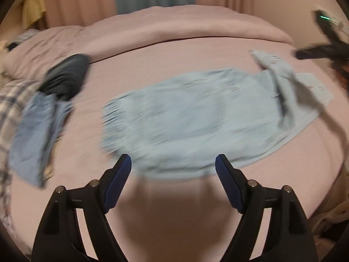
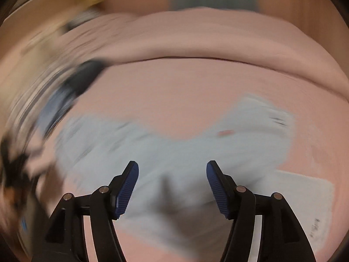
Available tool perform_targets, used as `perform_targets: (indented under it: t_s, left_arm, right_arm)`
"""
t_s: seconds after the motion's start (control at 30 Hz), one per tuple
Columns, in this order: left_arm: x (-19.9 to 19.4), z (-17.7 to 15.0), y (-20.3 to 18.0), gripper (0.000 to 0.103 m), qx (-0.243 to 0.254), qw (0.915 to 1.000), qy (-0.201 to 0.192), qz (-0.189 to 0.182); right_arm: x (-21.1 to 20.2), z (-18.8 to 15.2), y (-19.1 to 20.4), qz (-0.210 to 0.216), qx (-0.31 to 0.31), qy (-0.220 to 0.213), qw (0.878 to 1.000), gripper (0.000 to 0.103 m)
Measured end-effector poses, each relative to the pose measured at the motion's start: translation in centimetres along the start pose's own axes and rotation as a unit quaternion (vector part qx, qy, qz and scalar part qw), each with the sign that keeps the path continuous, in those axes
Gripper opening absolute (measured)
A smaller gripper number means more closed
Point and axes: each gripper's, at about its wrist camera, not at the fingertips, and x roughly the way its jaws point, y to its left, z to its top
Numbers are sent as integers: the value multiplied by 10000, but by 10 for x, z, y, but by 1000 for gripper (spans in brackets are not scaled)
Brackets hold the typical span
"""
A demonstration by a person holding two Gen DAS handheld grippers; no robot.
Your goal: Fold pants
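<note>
Pink bed (image 1: 165,50), pale pants (image 1: 192,118), label unreadable

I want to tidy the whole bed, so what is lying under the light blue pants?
The light blue pants lie on the pink bedsheet; a white sheet of paper sticks out beneath their right end. Whatever else they cover is hidden.

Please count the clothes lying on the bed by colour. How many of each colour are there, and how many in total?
Light blue pants: 1
Medium blue garment: 1
Dark garment: 1
Plaid cloth: 1
Total: 4
</note>
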Motion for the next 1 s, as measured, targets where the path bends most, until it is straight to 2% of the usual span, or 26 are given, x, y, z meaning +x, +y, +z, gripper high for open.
perform_targets:
  t_s: [0.1, 0.23, 0.3, 0.33, 0.4, 0.43, 0.5, 0.53, 0.57, 0.6, 0.73, 0.83, 0.93, 1.0]
  left_arm:
    - [23, 30, -46, 80, 9, 9960, -21, -897]
    - [61, 64, -108, 79, -76, 9817, 175, -1895]
    - [85, 74, -138, 76, 18, 9783, 341, -2042]
    - [96, 77, -150, 71, 94, 9769, 452, -2089]
    - [112, 76, -167, 59, 211, 9743, 642, -2151]
    - [119, 75, -174, 50, 257, 9724, 754, -2193]
    - [127, 73, -183, 34, 409, 9741, 781, -2083]
    - [127, 73, -186, 28, 460, 9747, 740, -2056]
    - [127, 75, -187, 8, 418, 9720, 724, -2197]
    - [126, 76, -188, 8, 377, 9701, 730, -2286]
    - [115, 76, -200, 7, 521, 9752, 497, -2095]
    - [105, 74, -211, 7, 721, 9765, 361, -1997]
    - [100, 72, -217, 8, 957, 9775, 250, -1865]
    - [98, 69, -224, 8, 1156, 9779, 211, -1731]
  right_arm:
    - [31, 33, -35, -193, 685, 332, 9969, 65]
    - [84, 66, -49, -786, 1106, 830, 9873, 65]
    - [109, 77, -54, -1024, 1190, 1052, 9820, 65]
    - [119, 82, -55, -1129, 1214, 1126, 9797, 65]
    - [141, 87, -56, -1320, 1261, 1429, 9728, 65]
    - [150, 88, -56, -1374, 1305, 1566, 9693, 65]
    - [161, 85, -57, -1470, 1299, 1738, 9650, 57]
    - [161, 84, -57, -1528, 1203, 1674, 9665, 37]
    - [157, 84, -58, -1418, 1193, 1583, 9698, 8]
    - [153, 82, -61, -1271, 1287, 1519, 9717, 5]
    - [108, 68, -81, -847, 1704, 901, 9776, 3]
    - [42, 42, -92, -315, 1982, 10, 9797, 3]
    - [-30, 0, -107, 5, 2222, -915, 9707, 3]
    - [-62, -35, -130, 152, 2551, -1319, 9578, 3]
